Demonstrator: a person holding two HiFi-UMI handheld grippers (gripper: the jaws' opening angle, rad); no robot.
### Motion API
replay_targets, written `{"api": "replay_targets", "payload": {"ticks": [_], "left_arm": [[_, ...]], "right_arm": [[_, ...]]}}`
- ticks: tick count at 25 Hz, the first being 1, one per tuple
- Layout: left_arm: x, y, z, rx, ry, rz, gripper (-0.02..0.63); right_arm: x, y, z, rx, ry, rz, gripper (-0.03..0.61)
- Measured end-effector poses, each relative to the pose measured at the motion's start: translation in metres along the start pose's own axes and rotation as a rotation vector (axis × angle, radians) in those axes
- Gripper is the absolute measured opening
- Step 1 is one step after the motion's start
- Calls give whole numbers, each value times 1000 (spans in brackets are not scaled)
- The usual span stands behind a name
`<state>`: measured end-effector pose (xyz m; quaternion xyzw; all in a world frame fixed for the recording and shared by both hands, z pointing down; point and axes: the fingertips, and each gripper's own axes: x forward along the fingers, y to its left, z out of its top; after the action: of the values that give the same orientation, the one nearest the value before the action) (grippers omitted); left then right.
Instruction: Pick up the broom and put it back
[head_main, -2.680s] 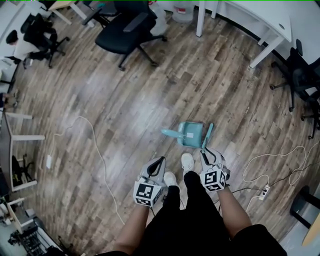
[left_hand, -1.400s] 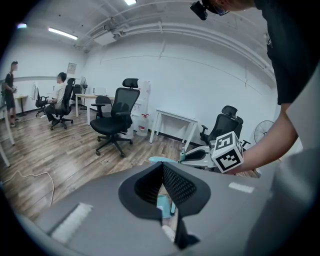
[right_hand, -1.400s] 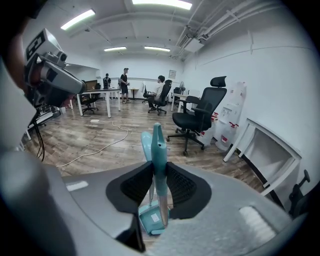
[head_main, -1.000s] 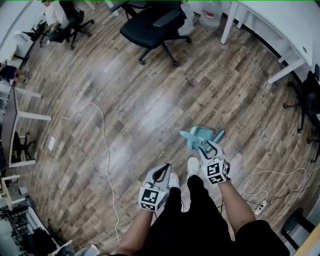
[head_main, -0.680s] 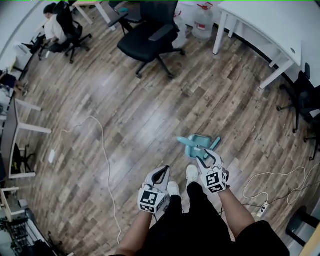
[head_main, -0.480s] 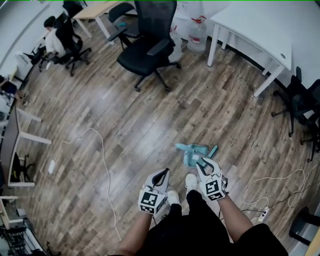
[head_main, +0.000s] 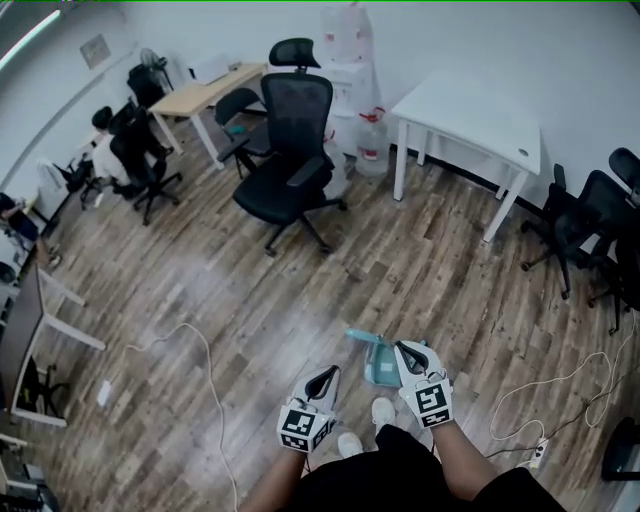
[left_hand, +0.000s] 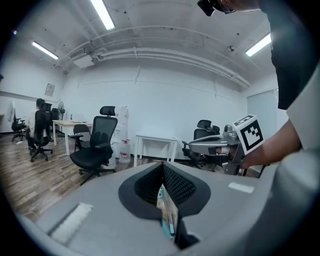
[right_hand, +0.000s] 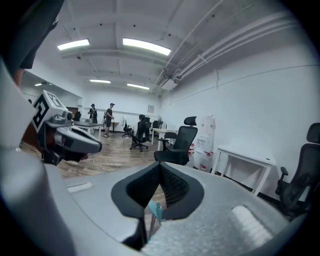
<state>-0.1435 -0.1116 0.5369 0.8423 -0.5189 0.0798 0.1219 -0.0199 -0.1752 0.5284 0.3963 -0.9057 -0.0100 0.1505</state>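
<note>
The teal dustpan (head_main: 380, 362) with the teal broom clipped along its right side lies on the wood floor just ahead of my shoes. My right gripper (head_main: 406, 352) hangs above its right edge, jaws shut and empty. My left gripper (head_main: 322, 382) is to the dustpan's left, also shut and empty. In the left gripper view the closed jaws (left_hand: 162, 167) point level into the room, and the right gripper (left_hand: 215, 145) shows to the right. The right gripper view has shut jaws (right_hand: 160, 167) with a sliver of teal (right_hand: 156, 212) in the gap below them.
A black office chair (head_main: 290, 160) stands ahead, with a white table (head_main: 470, 110) to its right and water jugs (head_main: 370, 140) against the wall. More chairs (head_main: 585, 220) stand at right. Cables (head_main: 200, 350) and a power strip (head_main: 540, 452) lie on the floor. Seated people (head_main: 120, 150) are far left.
Both grippers have risen from the floor with the head view. The right jaws, open beside the broom a second ago, are now shut. The dustpan and broom stay on the floor.
</note>
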Motion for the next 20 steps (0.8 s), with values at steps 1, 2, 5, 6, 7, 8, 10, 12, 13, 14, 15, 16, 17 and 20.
{"api": "replay_targets", "payload": {"ticks": [1, 2, 5, 6, 7, 8, 10, 12, 13, 14, 15, 16, 17, 20], "left_arm": [[0, -3, 7, 14, -19, -17, 18], [0, -6, 15, 29, -43, -34, 18], [0, -17, 39, 75, -101, -77, 18], [0, -21, 46, 83, -117, -88, 18], [0, -24, 51, 84, -133, -96, 18], [0, -27, 56, 85, -149, -102, 18], [0, -29, 64, 90, -177, -110, 18], [-3, -29, 70, 102, -199, -108, 18], [-5, -29, 72, 106, -207, -105, 18], [-7, -29, 75, 108, -215, -103, 18], [-8, -30, 76, 109, -221, -104, 18], [-9, -32, 76, 110, -224, -109, 18], [-9, -35, 75, 113, -224, -117, 18], [-8, -45, 74, 111, -228, -137, 18]], "right_arm": [[-5, -2, 12, 4, -23, -13, 3], [-10, -3, 23, 8, -46, -24, 2], [-23, -6, 59, 23, -115, -47, 2], [-28, -6, 67, 23, -131, -54, 2], [-33, -6, 73, 17, -144, -59, 2], [-36, -5, 78, 3, -155, -63, 2], [-39, -2, 82, -33, -167, -72, 2], [-42, 1, 82, -51, -165, -84, 2], [-45, 2, 82, -56, -164, -90, 2], [-48, 3, 83, -61, -163, -95, 2], [-51, 4, 83, -65, -164, -99, 2], [-54, 5, 84, -68, -166, -103, 2], [-56, 6, 84, -70, -168, -105, 2], [-62, 6, 86, -75, -176, -102, 2]]}}
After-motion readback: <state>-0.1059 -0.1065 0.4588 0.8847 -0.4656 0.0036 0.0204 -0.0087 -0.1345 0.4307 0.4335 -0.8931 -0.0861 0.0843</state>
